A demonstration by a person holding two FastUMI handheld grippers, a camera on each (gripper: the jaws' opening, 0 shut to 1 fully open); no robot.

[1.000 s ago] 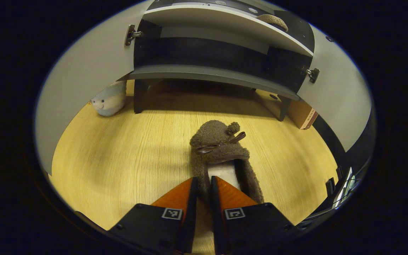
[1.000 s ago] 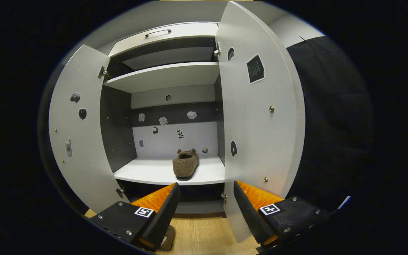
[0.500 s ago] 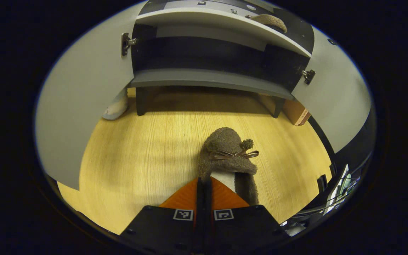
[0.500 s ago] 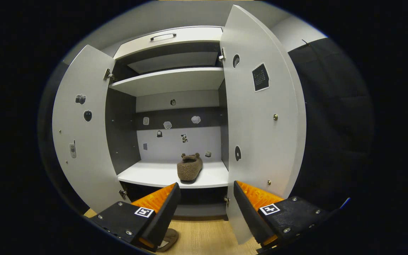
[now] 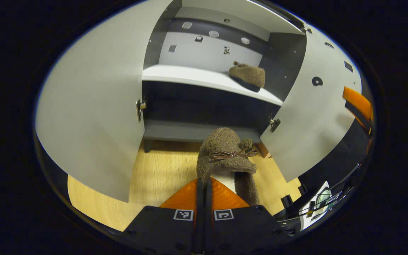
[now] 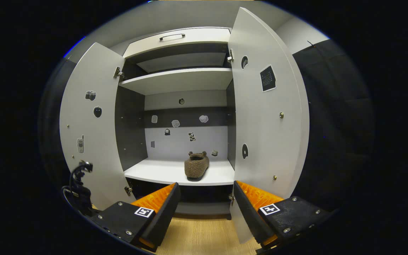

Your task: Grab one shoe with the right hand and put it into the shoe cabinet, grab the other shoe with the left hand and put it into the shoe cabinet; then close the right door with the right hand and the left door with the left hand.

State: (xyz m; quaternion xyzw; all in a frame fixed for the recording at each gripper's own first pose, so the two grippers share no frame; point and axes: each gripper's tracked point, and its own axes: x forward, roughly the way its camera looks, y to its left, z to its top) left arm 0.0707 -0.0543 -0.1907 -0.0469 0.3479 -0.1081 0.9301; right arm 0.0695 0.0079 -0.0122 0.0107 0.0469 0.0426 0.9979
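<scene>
My left gripper (image 5: 204, 184) is shut on the heel edge of a brown fuzzy slipper (image 5: 227, 156) with a small bow, held up in front of the open shoe cabinet (image 5: 204, 76). A matching slipper (image 5: 248, 75) rests on the white middle shelf, toward its right side. In the right gripper view that slipper (image 6: 197, 165) sits on the shelf (image 6: 161, 173) between the two open doors. My right gripper (image 6: 205, 198) is open with nothing between its fingers, held back from the cabinet just in front of the right door (image 6: 267, 117).
The left door (image 5: 94, 106) and right door (image 5: 310, 113) both stand wide open. Wooden floor (image 5: 154, 180) lies below the cabinet. An upper shelf (image 6: 175, 79) and a drawer with a handle (image 6: 172, 36) sit above. A cable and part of the other gripper (image 6: 78, 187) appear at lower left.
My left gripper has lifted the slipper off the floor and tilted up toward the cabinet's middle shelf. The right gripper drifted slightly, staying open.
</scene>
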